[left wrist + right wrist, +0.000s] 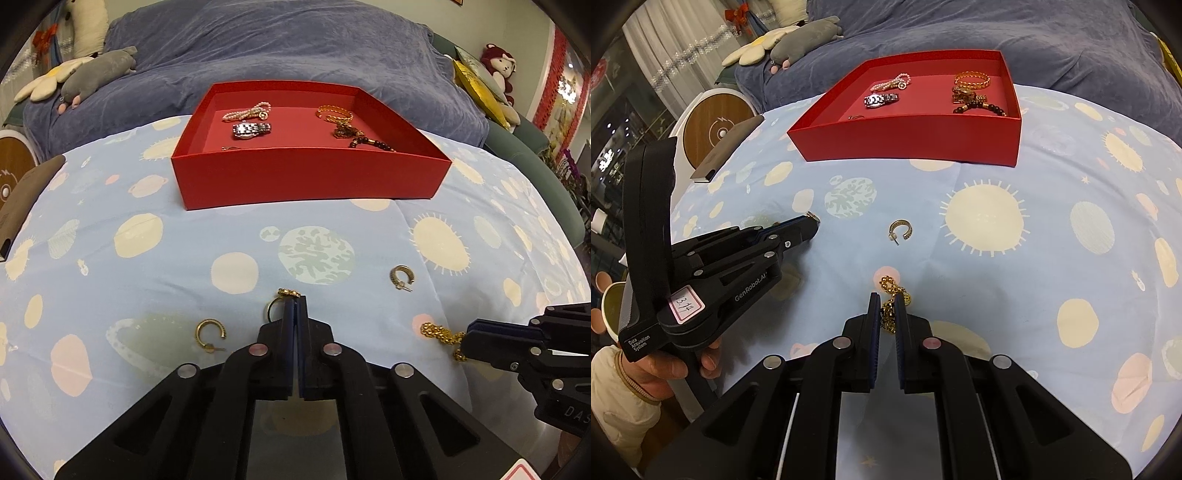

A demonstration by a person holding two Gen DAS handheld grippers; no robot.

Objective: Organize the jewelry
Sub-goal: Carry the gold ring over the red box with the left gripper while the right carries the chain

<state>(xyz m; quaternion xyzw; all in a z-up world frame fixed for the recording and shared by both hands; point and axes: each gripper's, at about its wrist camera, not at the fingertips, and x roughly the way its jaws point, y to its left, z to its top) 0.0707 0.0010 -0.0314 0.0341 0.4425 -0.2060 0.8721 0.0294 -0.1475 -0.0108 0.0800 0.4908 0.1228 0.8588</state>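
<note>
Jewelry goes up slowly: my left gripper [295, 302] has clamped on the gold ring [282, 301] and my right gripper [888, 306] pinches the gold chain [894, 295], both low over the cloth [147, 258], so I'd lift straight, chain hanging free. Red box [310, 177] beyond holds pearl bracelet [246, 112], watch [251, 130], gold bangle [334, 110], dark beads [371, 142]; two hoop earrings [400, 277] lie outside

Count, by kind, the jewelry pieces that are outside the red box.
Hoop earrings: 2
Ring: 1
Gold chain: 1
Total: 4
</note>
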